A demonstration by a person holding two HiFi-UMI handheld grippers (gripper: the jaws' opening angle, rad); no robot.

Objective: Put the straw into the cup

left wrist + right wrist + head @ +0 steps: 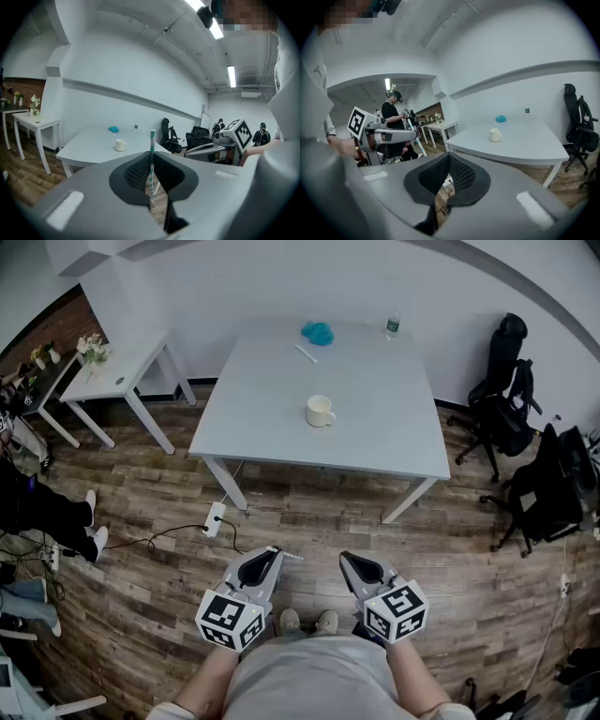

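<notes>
Left gripper: the left gripper is pinching the straw. Its jaws are clamping the shaft from both sides, with the dark ribbed pads touching it.
Straw: striped teal and white, it is standing upright between the left jaws, and its upper end is poking out past the tips. In the head view only a short pale tip is showing beyond that gripper's nose.
Right gripper: the right gripper is carrying nothing. Its jaw tips are pressing together, and a bit of floor is showing through the small gap behind the pads.
Cup: the cup, white with a handle, is sitting upright near the middle of the table, well apart from both grippers.
Stance: the person is standing on the wooden floor, back from the table's near edge. Both grippers are hanging low, side by side, noses pointing toward the table.
Also on table: a blue object and a bottle are sitting near the far edge. A thin pale stick is lying just beside the blue object, too small to identify.
Surroundings: a side table with flowers is standing at the left and office chairs at the right. A power strip is lying by the table's near-left leg.
</notes>
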